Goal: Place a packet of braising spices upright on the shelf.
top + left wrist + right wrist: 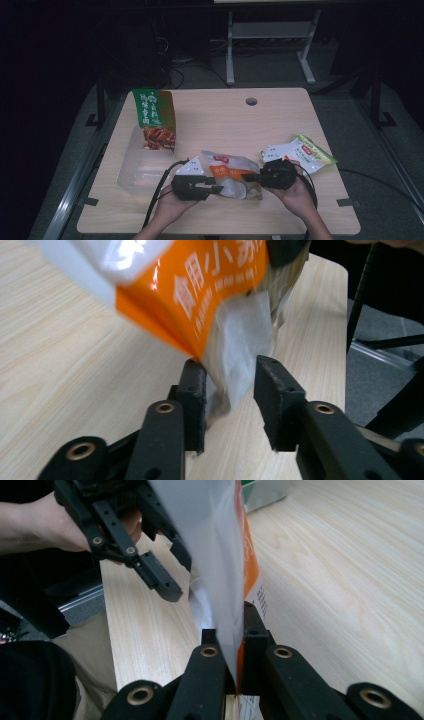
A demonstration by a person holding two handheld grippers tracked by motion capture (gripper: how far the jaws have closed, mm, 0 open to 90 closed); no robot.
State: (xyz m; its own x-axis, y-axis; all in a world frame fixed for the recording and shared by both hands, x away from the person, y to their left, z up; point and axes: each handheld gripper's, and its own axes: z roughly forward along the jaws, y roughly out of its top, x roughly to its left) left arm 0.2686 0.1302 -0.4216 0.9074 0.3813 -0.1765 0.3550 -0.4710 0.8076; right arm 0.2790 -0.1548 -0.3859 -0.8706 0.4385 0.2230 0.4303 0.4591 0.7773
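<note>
Right tongs [231, 645] clamping pouch [220, 555], left tongs [230, 390] slack

The snack bag [232, 176] is white and orange, with white writing on the orange part [200, 285]. It is soft and shiny, and its see-through lower part shows pale food inside. It is held up just above the tabletop [210, 120], near the front edge, lying almost flat. The right gripper [231, 645] pinches one thin edge of it tight. The other end hangs loose between the parted jaws of the left gripper [230, 390], close against one pad.
</note>
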